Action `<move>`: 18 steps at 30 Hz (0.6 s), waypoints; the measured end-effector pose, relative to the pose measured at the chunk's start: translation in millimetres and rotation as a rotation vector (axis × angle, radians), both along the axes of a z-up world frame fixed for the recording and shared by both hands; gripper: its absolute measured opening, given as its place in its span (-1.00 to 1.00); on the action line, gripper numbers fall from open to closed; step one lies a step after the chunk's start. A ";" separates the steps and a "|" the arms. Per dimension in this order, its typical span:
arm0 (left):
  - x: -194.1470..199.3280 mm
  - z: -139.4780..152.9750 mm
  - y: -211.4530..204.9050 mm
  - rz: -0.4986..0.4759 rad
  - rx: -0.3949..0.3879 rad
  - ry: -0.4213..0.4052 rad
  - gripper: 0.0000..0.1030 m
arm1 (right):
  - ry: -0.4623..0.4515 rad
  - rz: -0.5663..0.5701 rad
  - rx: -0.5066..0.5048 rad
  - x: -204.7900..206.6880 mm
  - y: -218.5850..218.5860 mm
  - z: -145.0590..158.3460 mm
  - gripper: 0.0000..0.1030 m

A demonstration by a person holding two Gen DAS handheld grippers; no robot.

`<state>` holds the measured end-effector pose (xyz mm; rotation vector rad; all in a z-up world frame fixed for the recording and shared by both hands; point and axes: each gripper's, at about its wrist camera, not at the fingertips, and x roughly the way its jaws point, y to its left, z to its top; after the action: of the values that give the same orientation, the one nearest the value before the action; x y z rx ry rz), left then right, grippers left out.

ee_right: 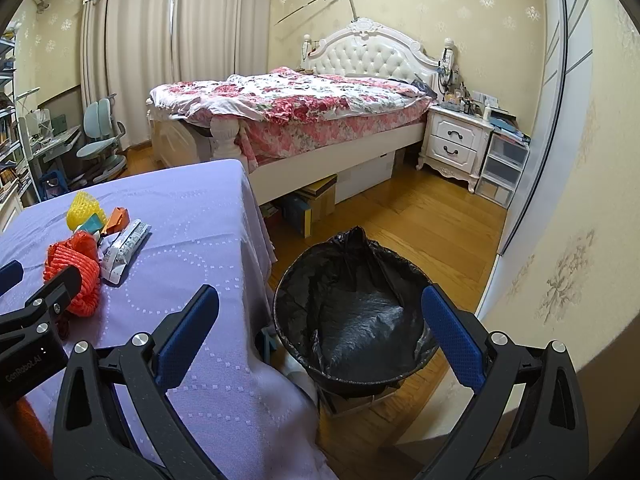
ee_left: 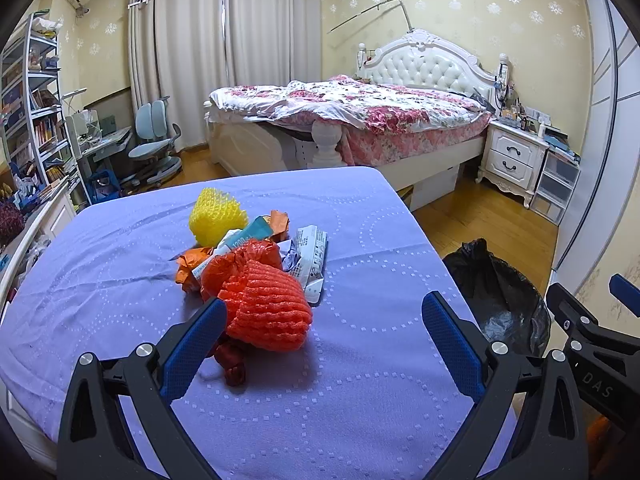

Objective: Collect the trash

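Lying lengthwise toward bed, crumpled wrapper (ee_right: 125,249)

Right gripper (ee_right: 320,316) jaws wide apart, nothing between them; aimed over worktop (ee_right: 192,216) edge and black-lined bin (ee_right: 352,320) on floor. Trash pile at worktop left: orange foam net (ee_right: 86,276), yellow foam net (ee_right: 82,210), crumpled wrapper (ee_right: 126,246). Left gripper (ee_right: 40,280) beside pile.

Black tongs (ee_left: 324,320), blue pads (ee_left: 450,344), silver screws.

A table (ee_left: 120,248) draped in lilac cloth bears a trash heap: yellow foam net (ee_left: 216,216) far, orange net (ee_left: 264,308) near, crumpled wrappers (ee_left: 310,252) right.
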<state>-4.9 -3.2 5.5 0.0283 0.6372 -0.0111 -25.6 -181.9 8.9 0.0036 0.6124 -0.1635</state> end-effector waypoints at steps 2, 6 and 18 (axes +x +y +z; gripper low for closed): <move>0.4 0.3 0.6 -0.001 -0.001 0.001 0.89 | 0.002 0.001 0.001 0.4 -0.3 -0.4 0.92; -0.4 -0.1 0.0 0.000 0.002 0.003 0.89 | 0.002 0.001 0.000 0.0 -0.7 -0.7 0.92; 0.5 -1.6 -1.0 0.000 0.001 0.003 0.89 | 0.003 -0.003 0.000 -1.9 -2.1 -5.2 0.92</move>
<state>-4.3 -4.1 3.9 0.0297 0.6398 -0.0106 -27.5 -184.0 3.7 0.0036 0.6154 -0.1662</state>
